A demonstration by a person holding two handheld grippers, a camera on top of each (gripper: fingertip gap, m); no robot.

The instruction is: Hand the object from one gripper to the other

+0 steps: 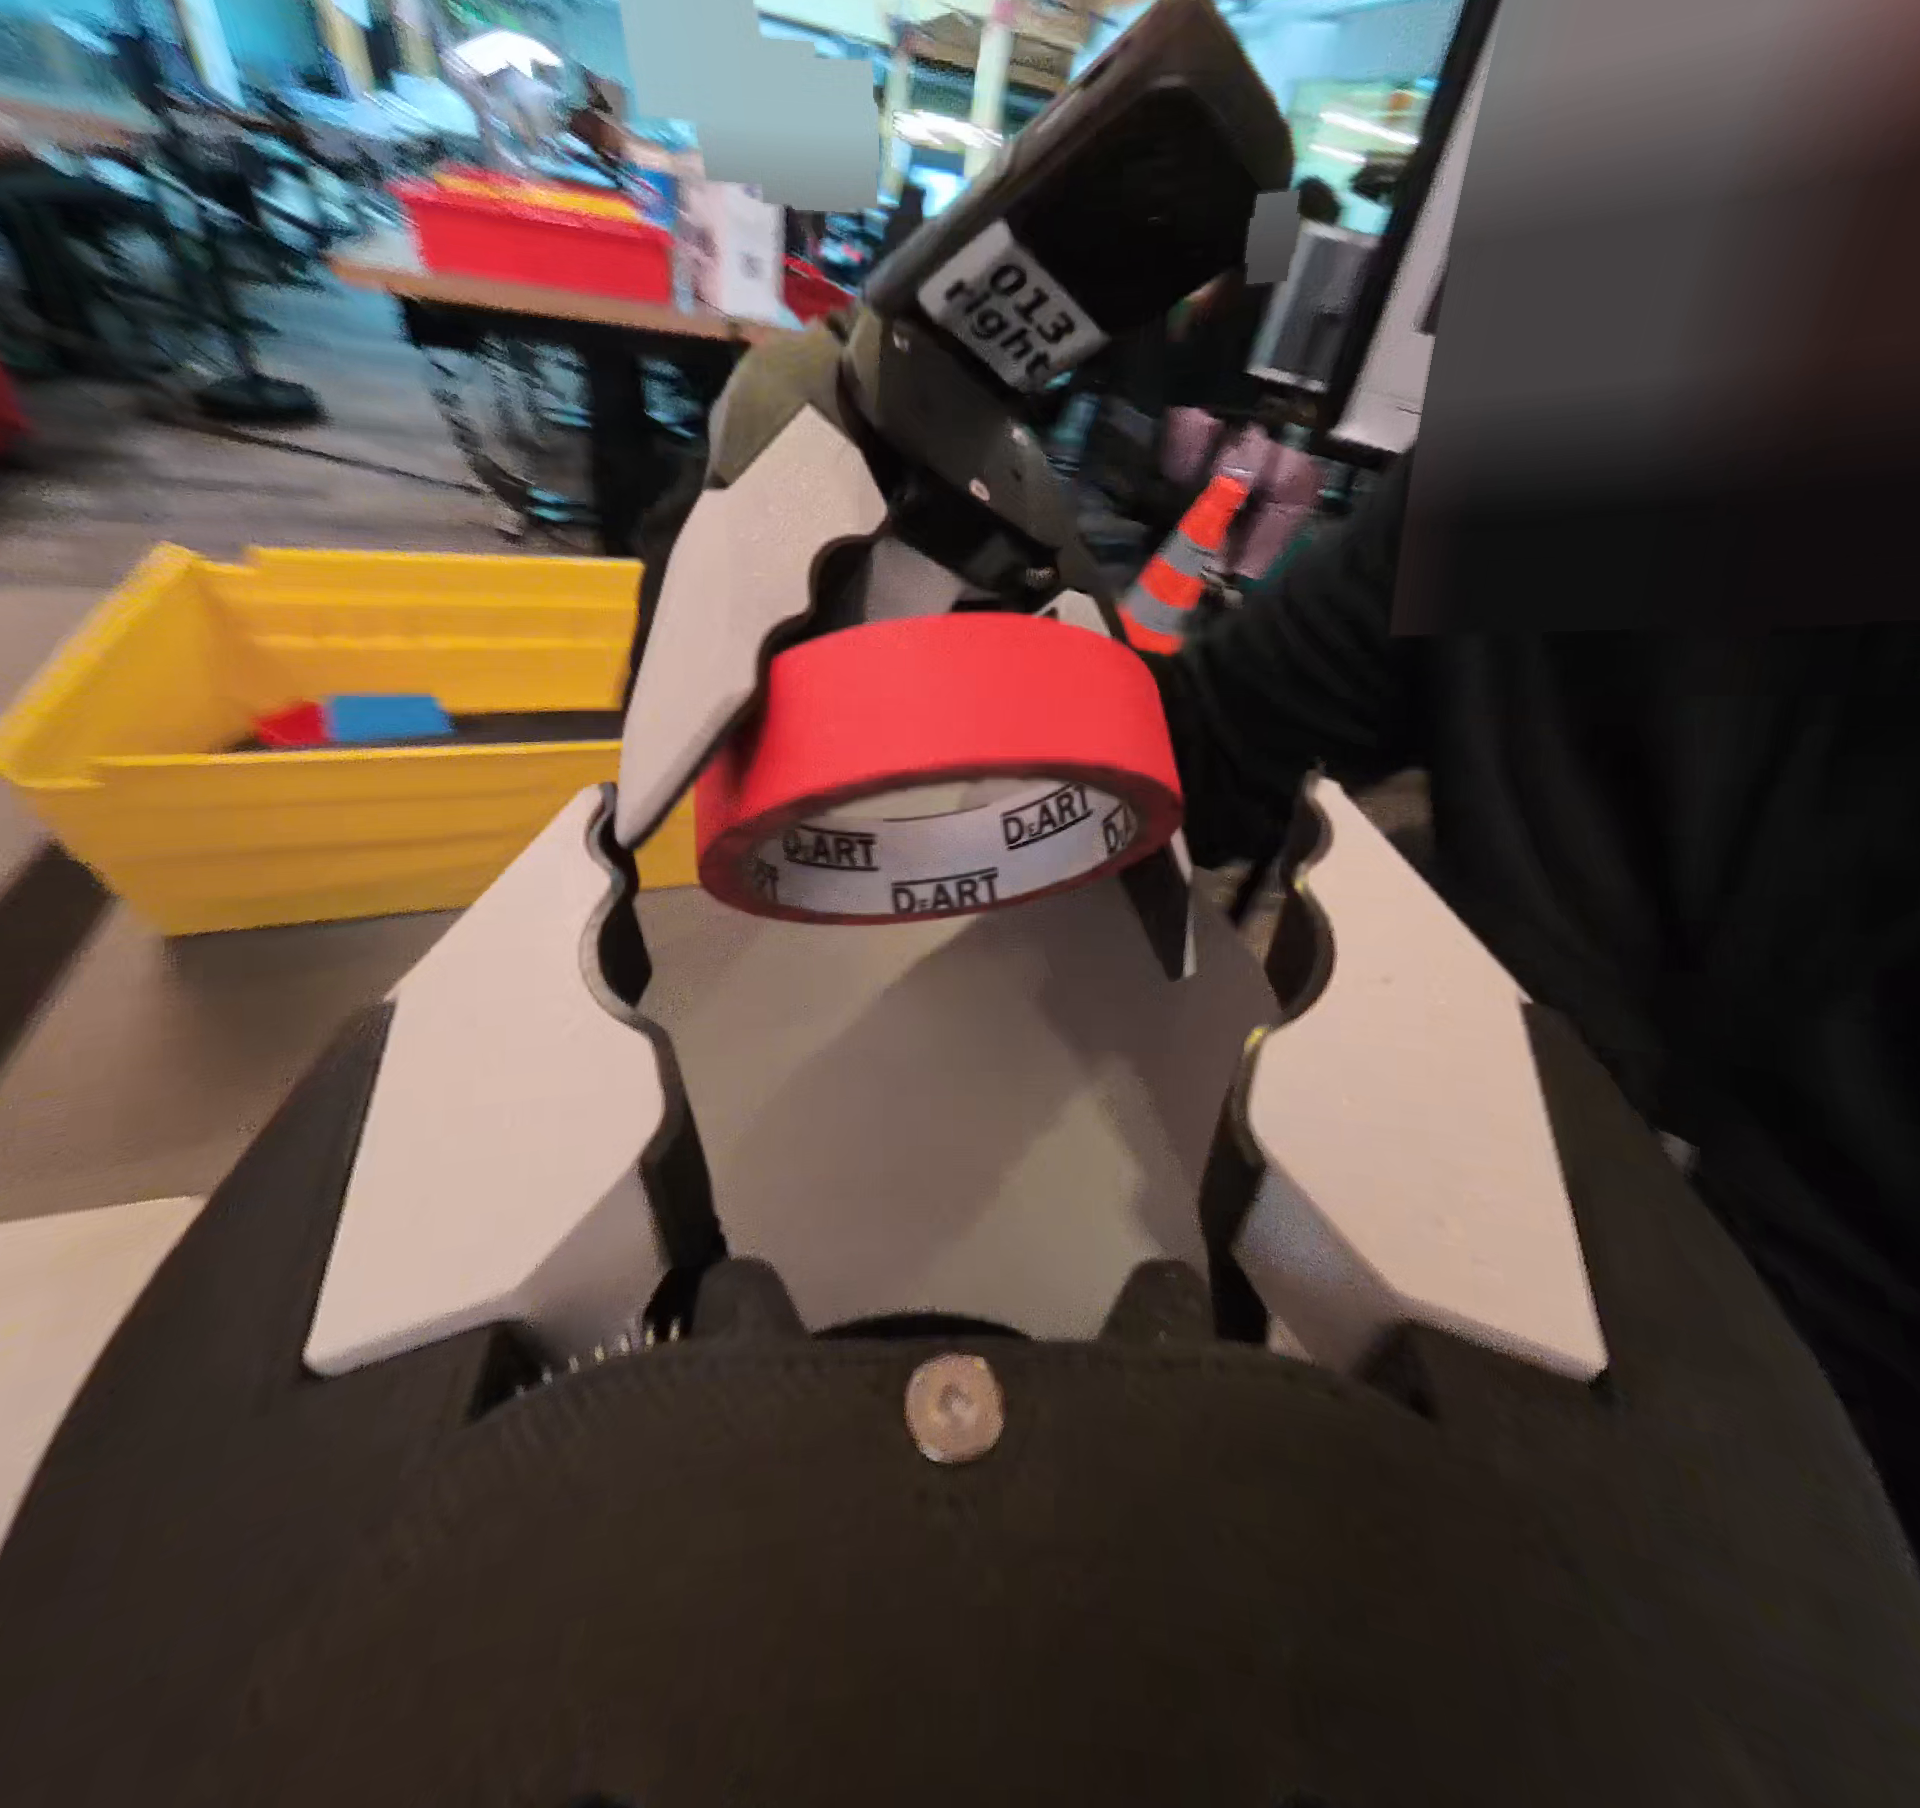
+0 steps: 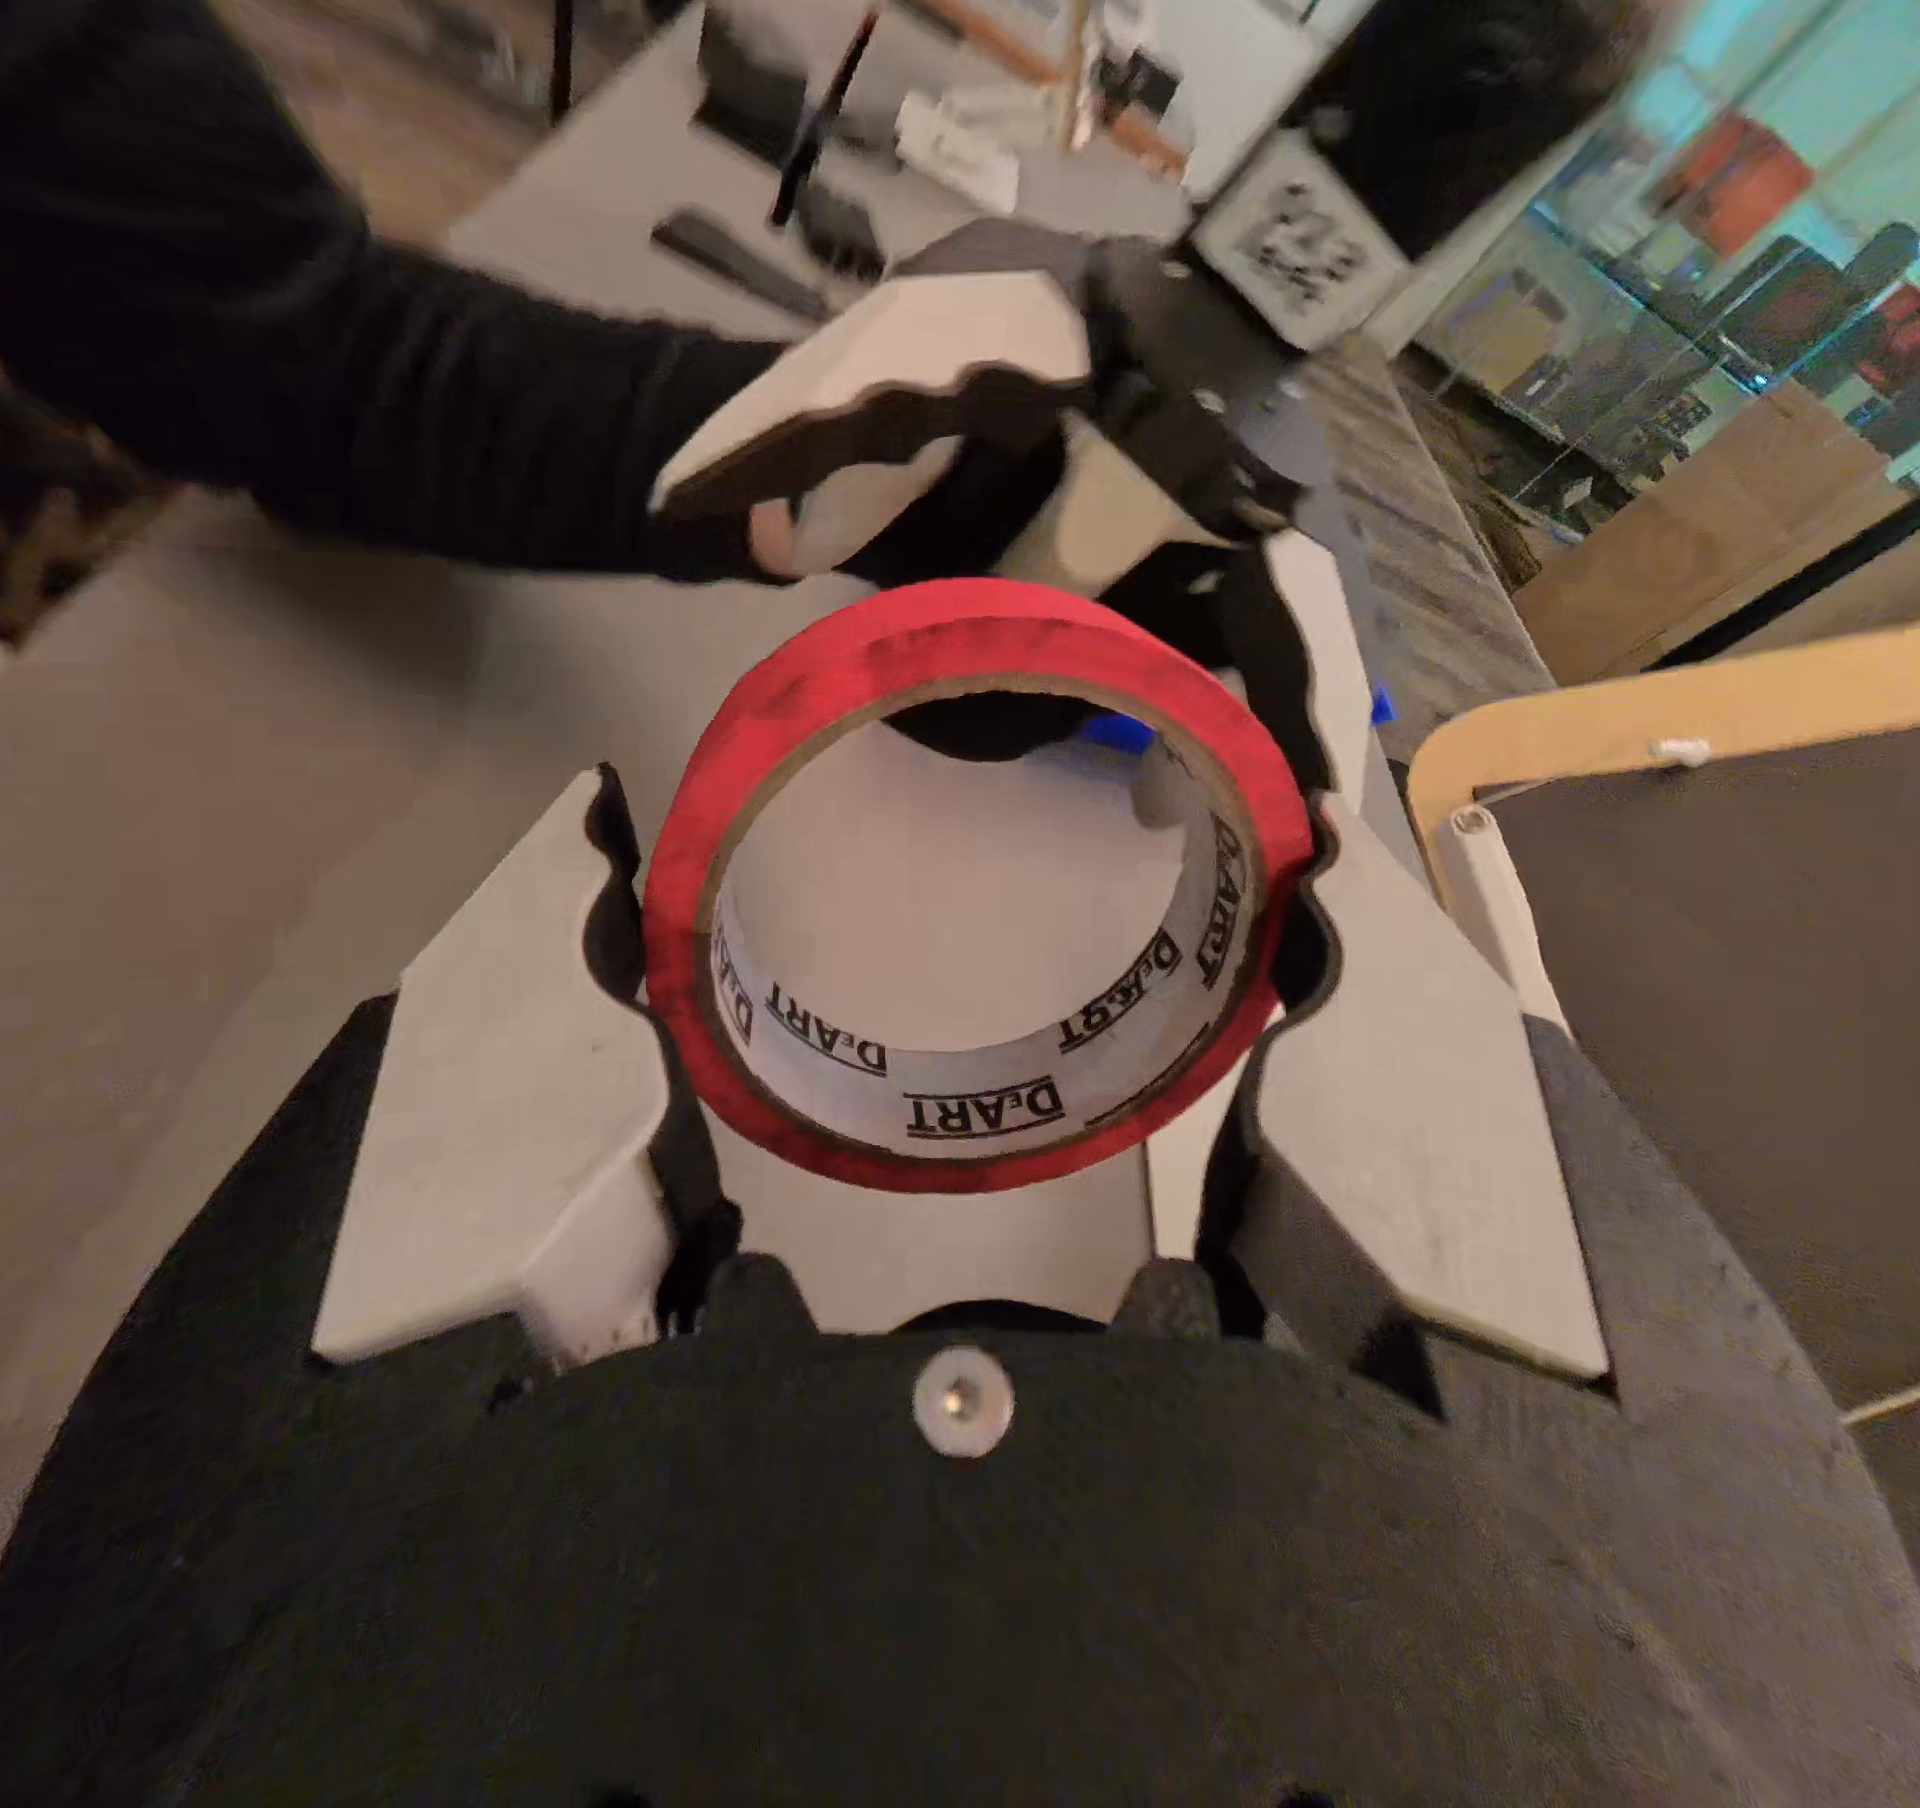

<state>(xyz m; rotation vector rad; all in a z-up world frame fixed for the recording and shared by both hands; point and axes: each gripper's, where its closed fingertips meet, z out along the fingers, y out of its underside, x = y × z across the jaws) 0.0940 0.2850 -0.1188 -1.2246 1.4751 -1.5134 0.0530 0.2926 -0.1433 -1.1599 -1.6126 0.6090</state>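
The right gripper (image 2: pixel 961 911) points down and clamps the one red tape roll (image 2: pixel 971 885) between its fingers. Just below, the left gripper (image 1: pixel 956 875) tilts upward, spread wide and empty, its tips not touching the roll.

Even indoor light, cooler and brighter behind the left tongs (image 1: pixel 956 885), warmer and dimmer around the right tongs (image 2: pixel 966 885). Backgrounds smear with motion blur; wide-angle distortion bends the edges; near parts stay fairly sharp.
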